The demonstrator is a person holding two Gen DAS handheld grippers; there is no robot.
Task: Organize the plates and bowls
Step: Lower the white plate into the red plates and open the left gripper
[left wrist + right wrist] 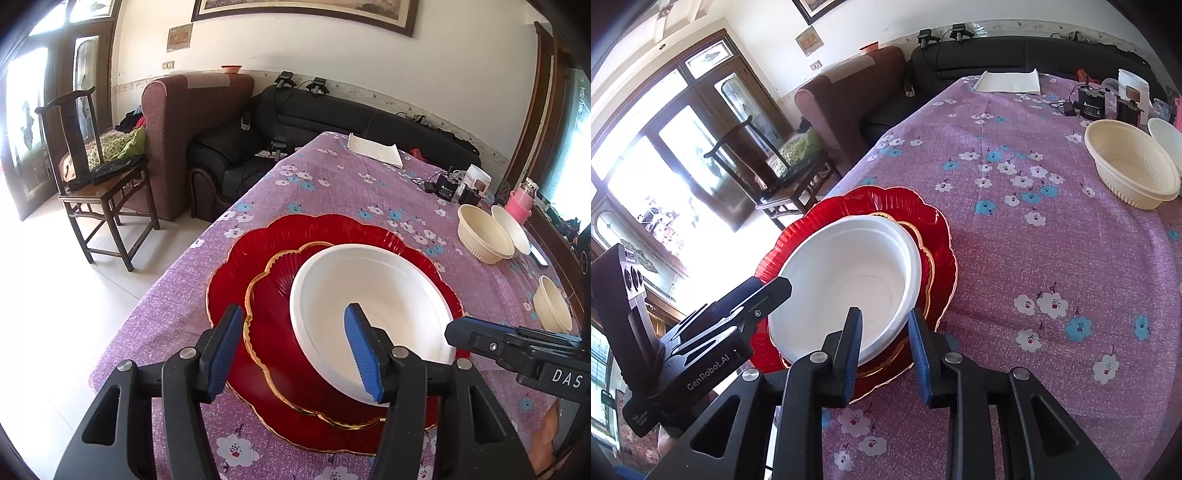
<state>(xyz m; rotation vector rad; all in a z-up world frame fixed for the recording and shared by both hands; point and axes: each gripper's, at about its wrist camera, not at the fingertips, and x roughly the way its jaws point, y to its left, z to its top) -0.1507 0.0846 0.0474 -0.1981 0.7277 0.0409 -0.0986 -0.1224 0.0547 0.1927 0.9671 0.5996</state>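
A white bowl (pixel 369 306) (pixel 849 273) sits on a small gold-rimmed red plate (pixel 273 295) (pixel 925 258), which lies on a larger scalloped red plate (pixel 251 243) (pixel 886 199). My left gripper (pixel 295 350) is open. One of its fingers is inside the bowl and the other is over the plates, so the bowl's rim lies between them untouched. My right gripper (pixel 886 350) is open at the bowl's opposite edge, its pads clear of the rim. Three cream bowls (pixel 484 232) (pixel 1130 170) stand further right.
The table has a purple flowered cloth (pixel 332 192) and its left edge drops to a tiled floor. A folded white sheet (pixel 375 149) lies at the far end. A charger (pixel 445 186), a white cup (pixel 478 179) and a pink bottle (pixel 519 203) crowd the far right. A wooden chair (pixel 96 177) and sofas stand beyond.
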